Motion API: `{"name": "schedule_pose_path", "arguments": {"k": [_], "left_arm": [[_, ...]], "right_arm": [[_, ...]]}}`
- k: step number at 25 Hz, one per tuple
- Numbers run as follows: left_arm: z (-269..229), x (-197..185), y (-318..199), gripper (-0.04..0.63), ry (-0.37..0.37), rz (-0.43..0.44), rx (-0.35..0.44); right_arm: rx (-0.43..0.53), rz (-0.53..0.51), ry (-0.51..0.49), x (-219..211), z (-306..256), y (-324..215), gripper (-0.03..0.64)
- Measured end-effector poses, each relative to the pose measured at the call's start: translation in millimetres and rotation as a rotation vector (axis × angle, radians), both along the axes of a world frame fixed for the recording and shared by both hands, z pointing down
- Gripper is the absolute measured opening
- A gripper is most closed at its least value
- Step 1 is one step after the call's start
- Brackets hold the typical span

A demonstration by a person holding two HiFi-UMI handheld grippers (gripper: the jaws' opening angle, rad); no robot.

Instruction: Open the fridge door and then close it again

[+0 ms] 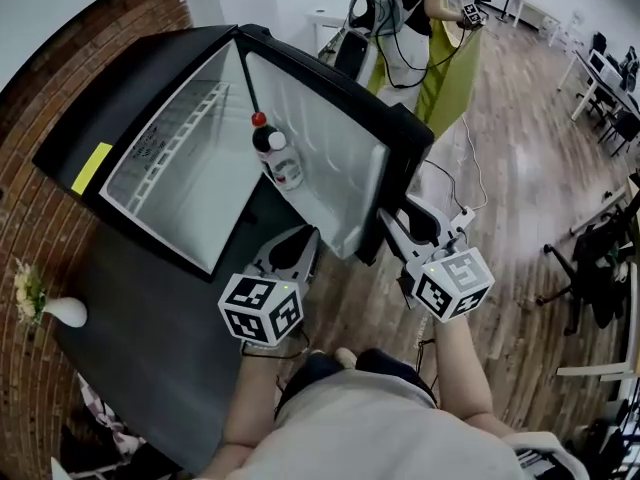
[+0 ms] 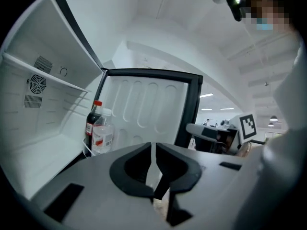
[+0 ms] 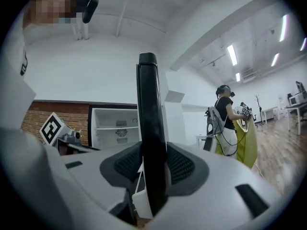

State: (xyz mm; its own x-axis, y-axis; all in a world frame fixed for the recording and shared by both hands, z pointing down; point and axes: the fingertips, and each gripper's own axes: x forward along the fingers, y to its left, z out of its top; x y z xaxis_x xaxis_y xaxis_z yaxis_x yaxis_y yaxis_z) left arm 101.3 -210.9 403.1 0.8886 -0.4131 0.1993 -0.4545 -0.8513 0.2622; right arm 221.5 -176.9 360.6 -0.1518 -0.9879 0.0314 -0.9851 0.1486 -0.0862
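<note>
The black fridge (image 1: 120, 98) stands open, its white inside (image 1: 175, 163) bare apart from wire shelves. The fridge door (image 1: 320, 153) is swung out towards me, with two bottles (image 1: 275, 158) in its rack, a dark one with a red cap and a clear one. My right gripper (image 1: 405, 223) is at the door's free edge. In the right gripper view that black door edge (image 3: 149, 119) fills the gap between the pads of the right gripper (image 3: 152, 169). My left gripper (image 1: 293, 250) hangs in front of the door's inner face. Its jaws are nearly together on nothing (image 2: 153, 152), and the bottles (image 2: 98, 131) are beyond them.
A brick wall (image 1: 30, 228) runs behind the fridge. A white vase with flowers (image 1: 55, 311) stands on the dark counter (image 1: 150, 358) at the left. Another person (image 1: 400, 8) with a yellow cloth (image 1: 450, 78) stands behind the door. Cables (image 1: 465, 183) lie on the wooden floor.
</note>
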Motion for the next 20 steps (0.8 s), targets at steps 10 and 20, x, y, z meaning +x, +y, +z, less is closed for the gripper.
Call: {"name": "schedule_pose_path", "arguments": {"k": [10,20], "left_arm": [[9.4,-2.2,-27.4,0.014,-0.051,-0.073,-0.02],[7.0,12.4,-43.1,0.012,-0.035,-0.081,-0.024]], "right_arm": [[0.016,0.104,-0.039,58.6,7.9,-11.8,0.152],[0.013,0.186,-0.052,108.7,8.5,-29.7,0.151]]}}
